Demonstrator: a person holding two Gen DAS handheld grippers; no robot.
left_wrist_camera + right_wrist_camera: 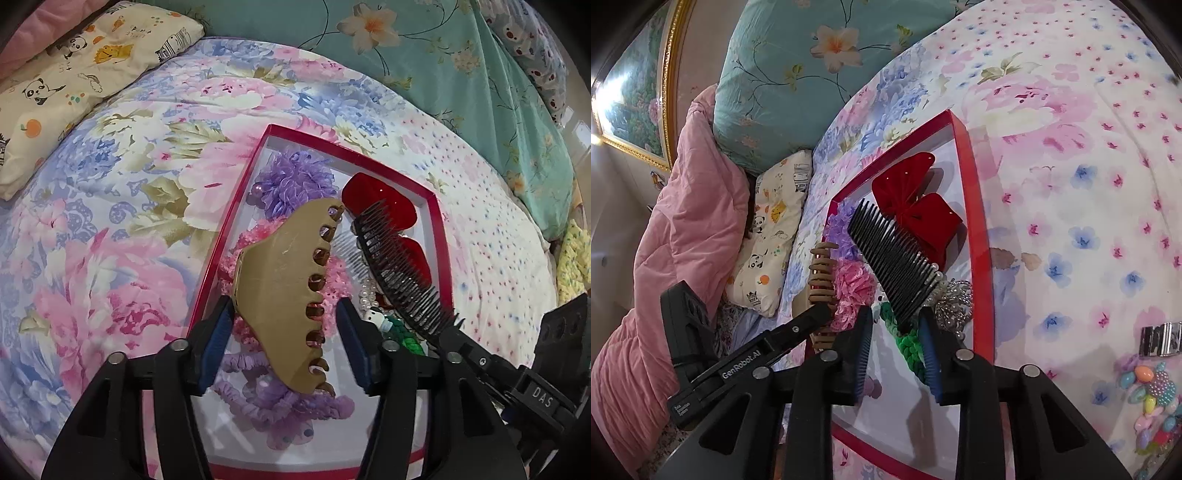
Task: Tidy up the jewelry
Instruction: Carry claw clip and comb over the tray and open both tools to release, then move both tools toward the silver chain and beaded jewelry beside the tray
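A red-rimmed box with a white floor is seen lying on a flowered bedspread, and both grippers are held over it. In the left wrist view, the left gripper is seen with its jaws apart and a tan claw clip standing between them; the left blue pad lies against the clip's back, while a clear gap is left at the right pad, so the clip is not seen to be clamped. Only this view shows what lies under the clip: a purple frilled scrunchie, a pink one and a lilac ruffled band on the box floor. In the right wrist view, the right gripper is seen narrowly parted, with the lower end of a black comb set between its blue pads; whether the pads press on it cannot be told. The comb is tilted up over a red bow clip in the far part of the box, with a green braided piece and a pearl cluster just beside it. Shown in this view alone are a beaded multicoloured piece and a silvery band left on the bedspread outside the box, well apart from it, and a pink quilt beside a printed pillow.
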